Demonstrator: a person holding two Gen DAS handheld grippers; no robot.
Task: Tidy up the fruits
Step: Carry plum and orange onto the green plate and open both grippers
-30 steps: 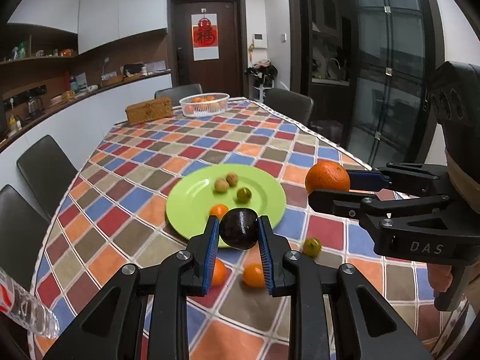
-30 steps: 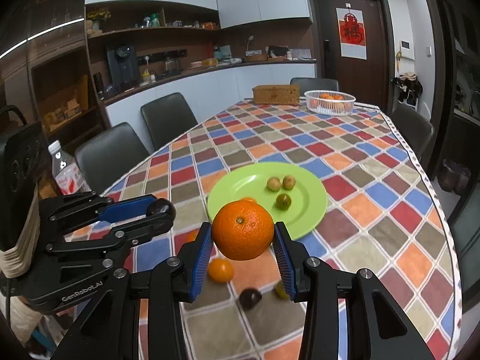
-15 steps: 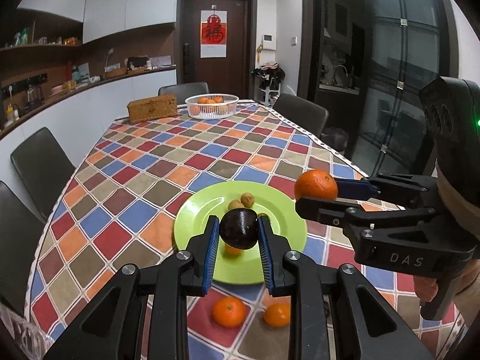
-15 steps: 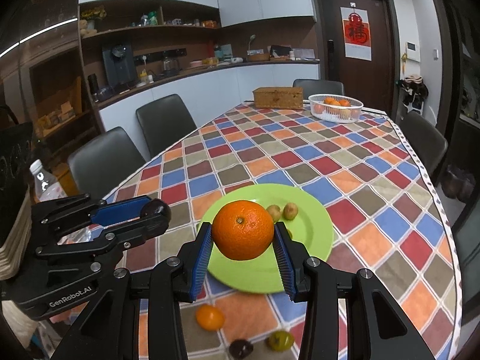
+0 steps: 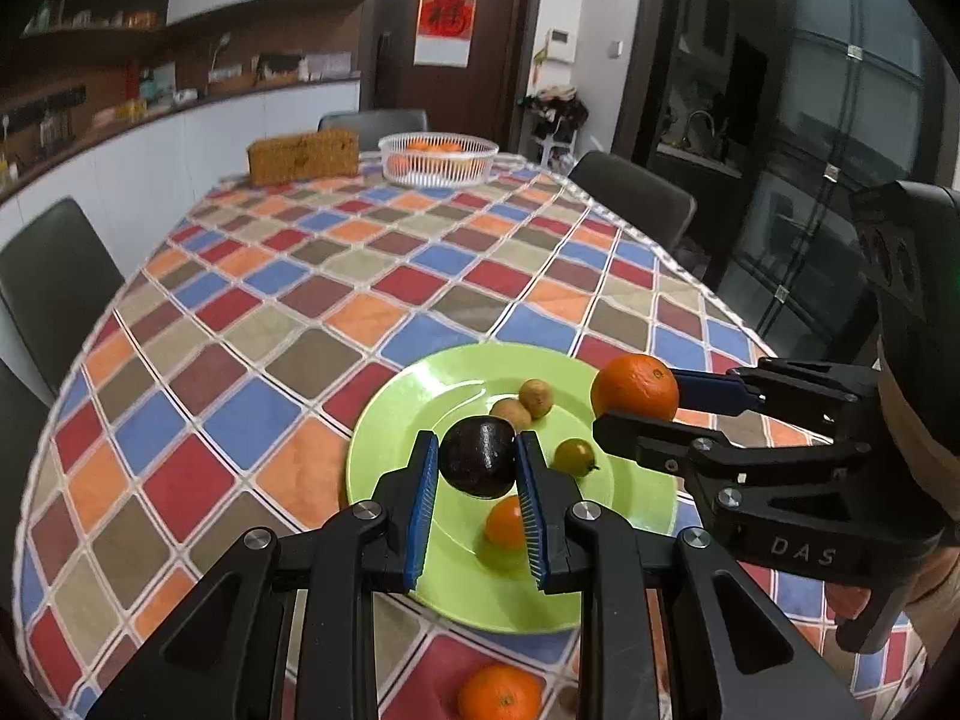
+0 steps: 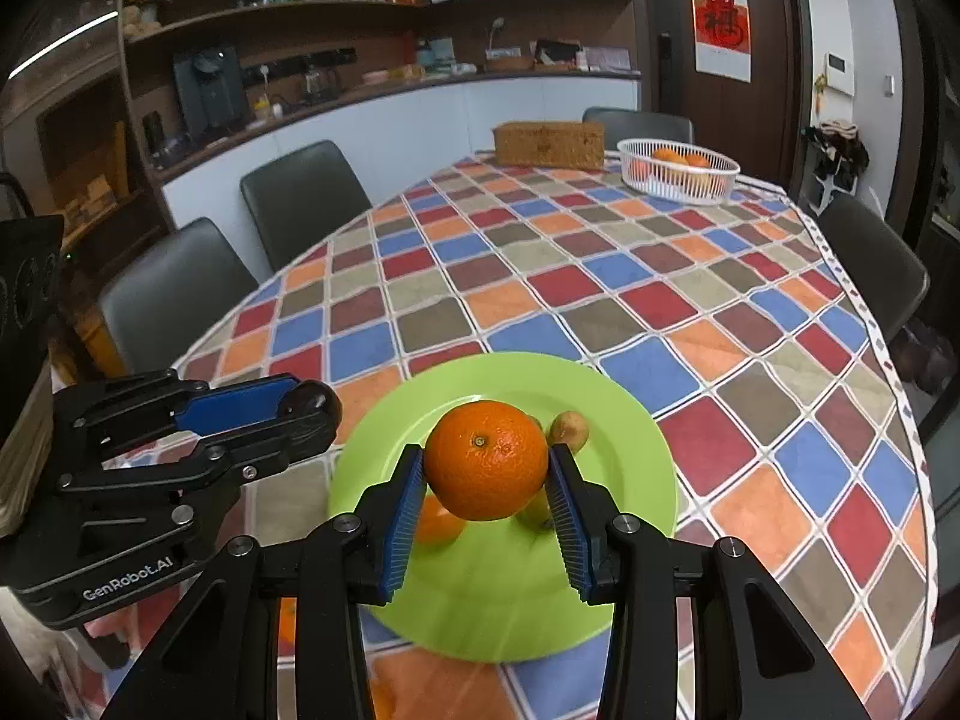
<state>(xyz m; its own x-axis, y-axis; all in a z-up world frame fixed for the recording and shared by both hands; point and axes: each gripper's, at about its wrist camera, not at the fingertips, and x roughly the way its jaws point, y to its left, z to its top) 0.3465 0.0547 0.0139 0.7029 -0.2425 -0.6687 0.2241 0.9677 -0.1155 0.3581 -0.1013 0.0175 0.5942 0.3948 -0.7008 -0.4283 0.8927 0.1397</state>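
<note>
My left gripper (image 5: 477,468) is shut on a dark purple fruit (image 5: 478,456) and holds it above the green plate (image 5: 396,420). My right gripper (image 6: 486,474) is shut on a large orange (image 6: 486,459) above the same plate (image 6: 630,480); it also shows in the left wrist view (image 5: 635,387). On the plate lie two small brown fruits (image 5: 536,397), a small green fruit (image 5: 574,455) and a small orange (image 5: 503,521). The left gripper shows at the left of the right wrist view (image 6: 300,414).
A small orange (image 5: 499,693) lies on the checked tablecloth in front of the plate. A white basket of oranges (image 5: 438,159) and a woven box (image 5: 303,157) stand at the far end. Dark chairs (image 6: 303,198) line the table sides.
Both grippers have moved forward and now hang over the green plate, each still holding its fruit. The loose fruits on the cloth have slid toward the bottom of the views.
</note>
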